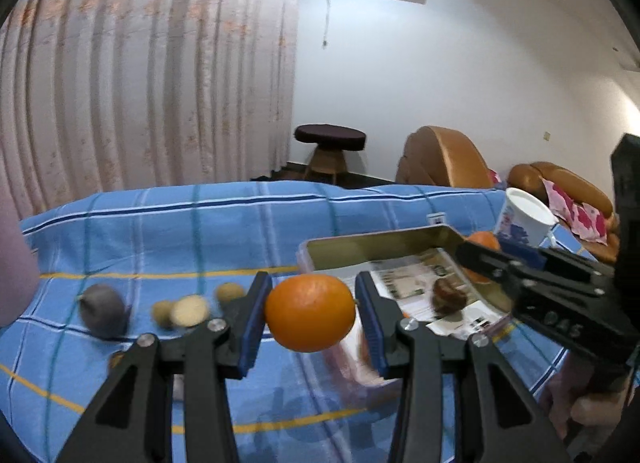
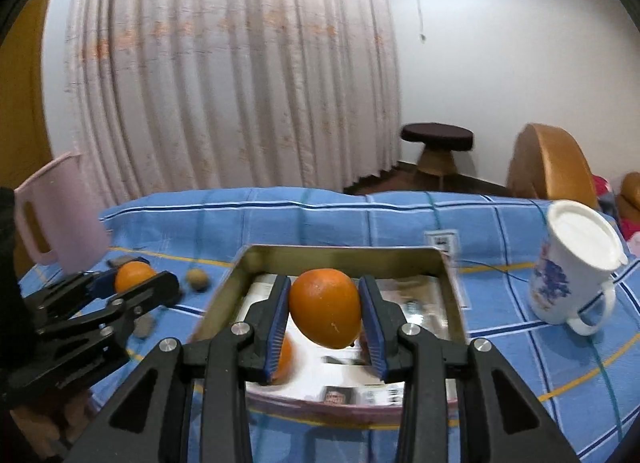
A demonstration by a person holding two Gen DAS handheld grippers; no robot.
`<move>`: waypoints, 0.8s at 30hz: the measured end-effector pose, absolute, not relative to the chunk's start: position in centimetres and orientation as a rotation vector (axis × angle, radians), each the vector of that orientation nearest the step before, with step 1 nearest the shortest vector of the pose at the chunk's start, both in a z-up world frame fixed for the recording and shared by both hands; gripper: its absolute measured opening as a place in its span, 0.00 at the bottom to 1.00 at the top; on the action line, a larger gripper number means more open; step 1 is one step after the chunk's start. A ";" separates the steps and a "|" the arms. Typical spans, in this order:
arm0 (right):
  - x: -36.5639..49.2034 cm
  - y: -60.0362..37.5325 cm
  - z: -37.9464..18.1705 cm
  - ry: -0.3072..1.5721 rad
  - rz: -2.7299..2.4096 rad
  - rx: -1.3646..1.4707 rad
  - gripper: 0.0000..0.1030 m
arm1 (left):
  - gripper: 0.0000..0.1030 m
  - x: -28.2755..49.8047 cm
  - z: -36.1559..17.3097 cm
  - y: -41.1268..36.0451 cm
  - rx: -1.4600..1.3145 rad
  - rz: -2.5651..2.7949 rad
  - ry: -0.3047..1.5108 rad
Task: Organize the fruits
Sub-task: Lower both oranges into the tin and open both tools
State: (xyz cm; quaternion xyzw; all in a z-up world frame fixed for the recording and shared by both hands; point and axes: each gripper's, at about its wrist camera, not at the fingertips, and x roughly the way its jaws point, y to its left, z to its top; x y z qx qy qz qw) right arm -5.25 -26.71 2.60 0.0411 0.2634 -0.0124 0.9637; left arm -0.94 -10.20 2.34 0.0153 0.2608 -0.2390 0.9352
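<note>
My left gripper (image 1: 310, 313) is shut on an orange (image 1: 310, 311) and holds it above the blue checked cloth, just left of the metal tray (image 1: 360, 251). My right gripper (image 2: 325, 313) is shut on a second orange (image 2: 326, 307) and holds it over the tray (image 2: 340, 253), which is lined with printed paper. A third orange (image 2: 285, 357) lies in the tray under my right fingers. A brown fruit (image 1: 450, 295) also lies in the tray. On the cloth to the left lie a grey-purple fruit (image 1: 103, 311) and several small tan fruits (image 1: 188, 310).
A white lidded mug (image 2: 572, 267) with a blue pattern stands right of the tray. A pink pitcher (image 2: 60, 215) stands at the far left. A small label card (image 2: 442, 241) lies behind the tray. A stool (image 1: 330, 151) and brown armchairs (image 1: 444, 159) stand beyond the table.
</note>
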 end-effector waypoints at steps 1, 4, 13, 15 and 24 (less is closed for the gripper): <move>-5.0 -27.1 2.4 0.543 -0.039 0.079 0.36 | 0.43 -0.8 2.3 -10.8 0.033 -0.498 0.538; -4.5 -27.8 1.7 0.570 -0.072 0.054 0.36 | 0.43 -0.5 2.0 -12.6 0.045 -0.526 0.561; -3.5 -28.8 0.2 0.629 -0.091 0.056 0.36 | 0.44 0.0 0.5 -16.0 0.130 -0.519 0.604; -3.3 -28.7 0.0 0.639 -0.088 0.050 0.36 | 0.43 0.1 0.1 -16.2 0.147 -0.509 0.616; -2.7 -28.1 -0.5 0.660 -0.088 0.023 0.37 | 0.45 0.5 -0.2 -16.1 0.158 -0.463 0.635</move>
